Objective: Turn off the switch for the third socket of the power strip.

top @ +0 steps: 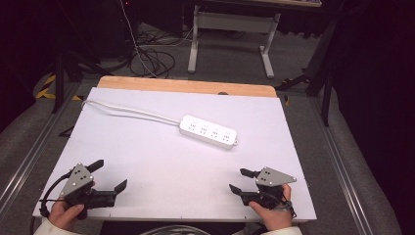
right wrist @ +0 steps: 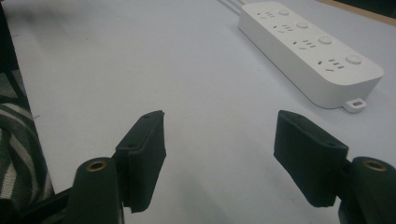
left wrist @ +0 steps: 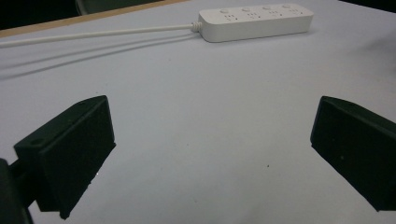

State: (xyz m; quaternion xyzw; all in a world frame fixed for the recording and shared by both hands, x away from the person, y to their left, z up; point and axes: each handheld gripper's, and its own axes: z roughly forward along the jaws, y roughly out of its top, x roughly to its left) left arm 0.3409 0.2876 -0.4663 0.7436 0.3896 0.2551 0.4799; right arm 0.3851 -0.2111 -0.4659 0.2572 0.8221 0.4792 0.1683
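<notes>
Left gripper [top: 108, 175]: jaws spread wide, nothing between them. It sits at about 7 o'clock on the table, low over the surface near the front edge. The left hand [top: 63, 211] wraps the body from behind and below, with the forearm entering from the bottom edge of the high view. The grey three-cornered plate on top tilts toward the table's left side. The jaws point toward roughly 2 o'clock, in the direction of the table centre. In the left gripper view the two black jaws stand far apart at the lower corners, bare table between them.

Right gripper [top: 240, 180]: jaws also apart and empty, though less widely than the left pair. It sits at about 5 o'clock near the front edge. The right hand [top: 271, 211] grips it from below and behind, and the jaws point toward about 10 o'clock, across the table.

Power strip [top: 208, 131]: white, four sockets, lies flat slightly past the table centre toward 1 o'clock, long axis running from 10 to 4 o'clock. It is well apart from both grippers. Its white cord [top: 128, 111] trails off toward the far left corner at 10 o'clock.

White table [top: 161, 161]: a wooden strip shows along the far edge.
</notes>
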